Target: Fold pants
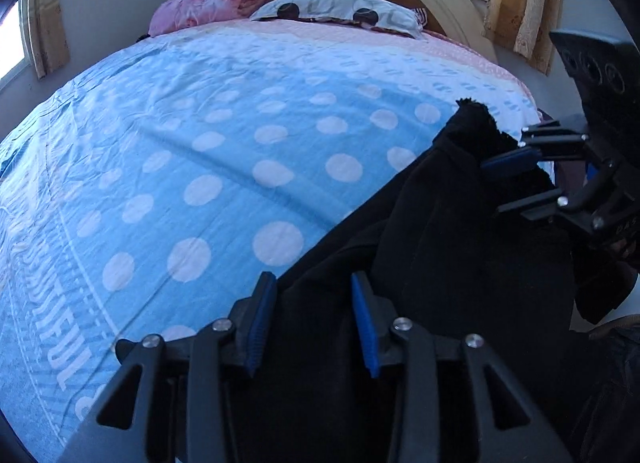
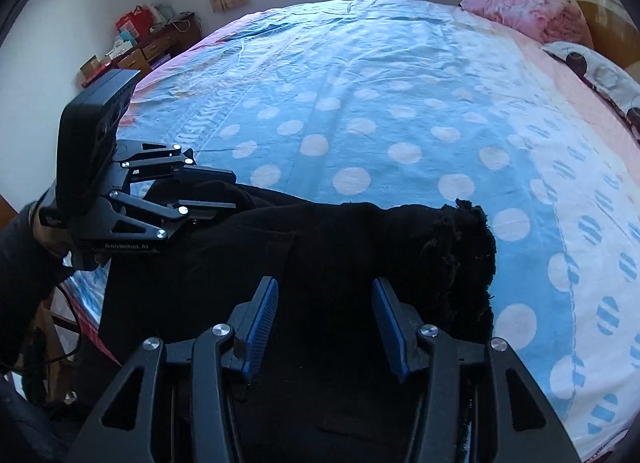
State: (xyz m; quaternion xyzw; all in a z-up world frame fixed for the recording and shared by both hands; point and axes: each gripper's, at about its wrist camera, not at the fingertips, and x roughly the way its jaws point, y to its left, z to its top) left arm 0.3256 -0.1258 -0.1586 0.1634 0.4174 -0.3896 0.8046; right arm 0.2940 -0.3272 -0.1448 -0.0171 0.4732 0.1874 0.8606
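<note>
As they lie on the bed (image 2: 360, 75), black pants (image 2: 360, 231) lie between both grippers' fingers (image 2: 262, 319).

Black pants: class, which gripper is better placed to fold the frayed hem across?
Right, probably: the right gripper has its fingers astride the black pants beside the frayed hem; the left gripper sits at the far end.

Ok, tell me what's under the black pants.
The black pants lie on the blue polka-dot bedsheet, near the bed's edge. Sheet shows all around them; whatever lies directly beneath is covered by the dark cloth.
</note>
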